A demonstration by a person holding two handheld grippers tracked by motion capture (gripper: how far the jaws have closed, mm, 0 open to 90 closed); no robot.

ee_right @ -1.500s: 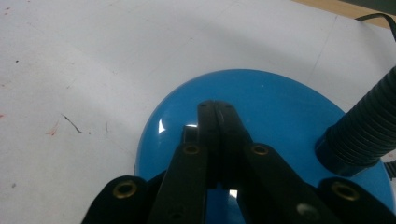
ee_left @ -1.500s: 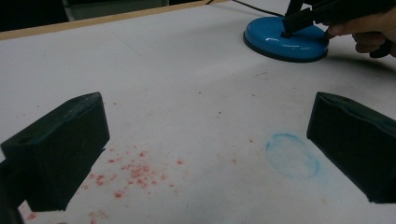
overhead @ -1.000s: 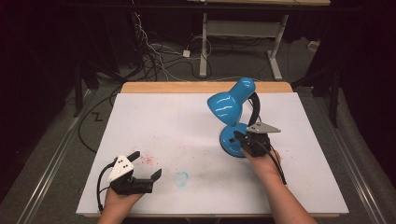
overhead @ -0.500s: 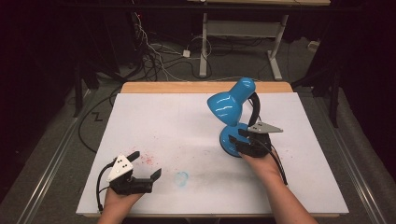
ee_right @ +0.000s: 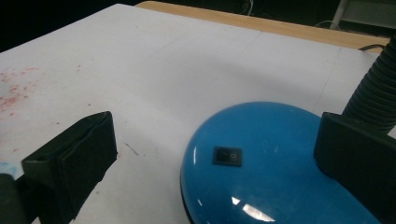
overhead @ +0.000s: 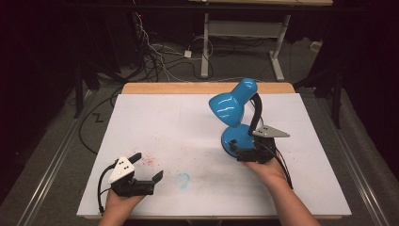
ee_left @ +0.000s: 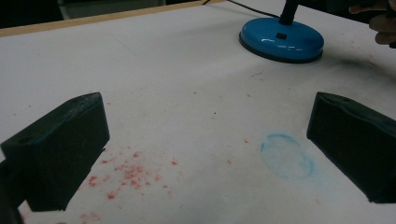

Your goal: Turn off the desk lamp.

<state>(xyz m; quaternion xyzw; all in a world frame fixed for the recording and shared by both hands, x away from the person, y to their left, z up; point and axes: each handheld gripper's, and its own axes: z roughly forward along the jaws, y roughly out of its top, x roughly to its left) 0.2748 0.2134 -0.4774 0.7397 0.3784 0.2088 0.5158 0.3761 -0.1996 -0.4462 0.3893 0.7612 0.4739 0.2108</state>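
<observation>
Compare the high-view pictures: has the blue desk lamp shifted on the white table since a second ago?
No. The blue desk lamp keeps its round base at the same distance from the wooden table edge; the right gripper beside it has just been opening.

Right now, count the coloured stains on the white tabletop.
2: red speckles by the left tongs, and a blue ring near the front middle. Fainter ones may escape notice.
</observation>
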